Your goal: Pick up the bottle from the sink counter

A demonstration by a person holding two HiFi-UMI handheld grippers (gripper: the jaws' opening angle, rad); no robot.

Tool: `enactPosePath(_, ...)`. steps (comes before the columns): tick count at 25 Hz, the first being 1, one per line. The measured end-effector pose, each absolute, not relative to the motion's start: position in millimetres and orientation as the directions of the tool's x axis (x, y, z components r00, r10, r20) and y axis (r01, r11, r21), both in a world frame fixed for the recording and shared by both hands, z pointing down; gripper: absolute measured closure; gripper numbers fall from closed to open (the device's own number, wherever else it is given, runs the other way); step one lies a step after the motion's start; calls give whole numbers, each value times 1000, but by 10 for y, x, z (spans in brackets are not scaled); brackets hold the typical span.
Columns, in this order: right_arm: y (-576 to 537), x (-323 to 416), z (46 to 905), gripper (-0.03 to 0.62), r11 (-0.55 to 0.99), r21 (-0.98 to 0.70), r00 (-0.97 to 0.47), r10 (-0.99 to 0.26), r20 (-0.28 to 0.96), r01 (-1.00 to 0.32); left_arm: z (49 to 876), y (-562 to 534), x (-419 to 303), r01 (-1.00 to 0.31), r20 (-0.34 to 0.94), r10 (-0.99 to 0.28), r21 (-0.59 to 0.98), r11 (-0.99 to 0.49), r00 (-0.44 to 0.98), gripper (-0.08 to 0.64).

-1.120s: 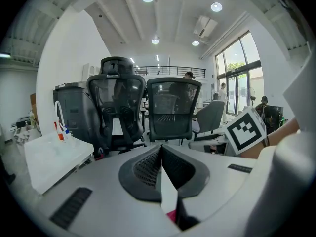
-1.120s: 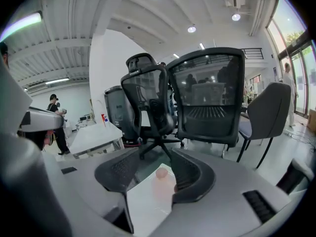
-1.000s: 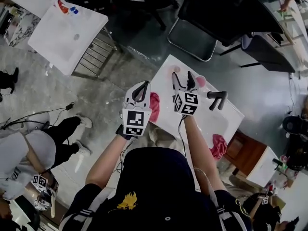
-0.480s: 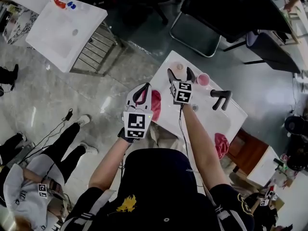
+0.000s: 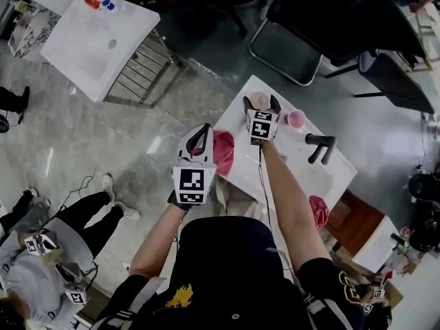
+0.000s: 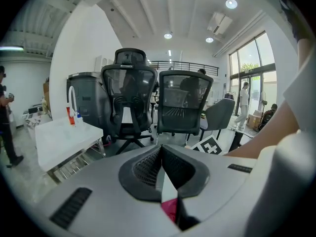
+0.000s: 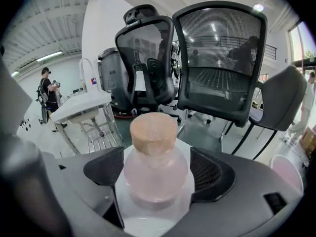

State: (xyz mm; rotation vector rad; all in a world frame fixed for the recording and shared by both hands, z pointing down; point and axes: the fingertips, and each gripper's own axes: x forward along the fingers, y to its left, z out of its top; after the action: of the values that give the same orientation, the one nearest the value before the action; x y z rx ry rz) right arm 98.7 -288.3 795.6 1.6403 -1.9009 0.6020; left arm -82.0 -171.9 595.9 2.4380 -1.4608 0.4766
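Observation:
A small clear pink bottle (image 7: 155,173) with a tan cork-like cap stands upright on the white sink counter (image 5: 292,165), near its far left corner. In the head view the bottle (image 5: 259,100) shows between the fingers of my right gripper (image 5: 261,104). That gripper's jaws are opening, one on each side of the bottle's body, and the pads (image 7: 106,168) stand just off the glass. My left gripper (image 5: 201,129) hovers shut over the counter's left edge, above a pink cloth (image 5: 223,152), with nothing in it.
A pink cup (image 5: 296,119) stands just right of the bottle, and a black faucet (image 5: 320,146) beyond it. Another pink cloth (image 5: 318,210) lies at the counter's near right. Office chairs (image 7: 222,63) stand behind the counter. A second white sink stand (image 5: 103,43) is at the far left.
My right gripper has reached forward along the counter, and its jaws have spread around the bottle. The left gripper has stayed about where it was.

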Motion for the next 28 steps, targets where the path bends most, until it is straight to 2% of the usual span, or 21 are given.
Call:
enactPosePath(10,-2970,993,8021,179,137,41,-76,-748,660,-990,5996,-1699,-820,-894,413,-805,52,-446,426,540)
enactPosePath(24,-3007,1001,8135,179,186,-1,-136,-717,683,-983,6019,-1638,-769,-891,422,-799,53,-450,429,540)
enactPosePath(28,-2978,1040,8150,179,156,0,-114,-720,684,-988,6000,-1600,-772,-890,425,-797,47,-454,429,540)
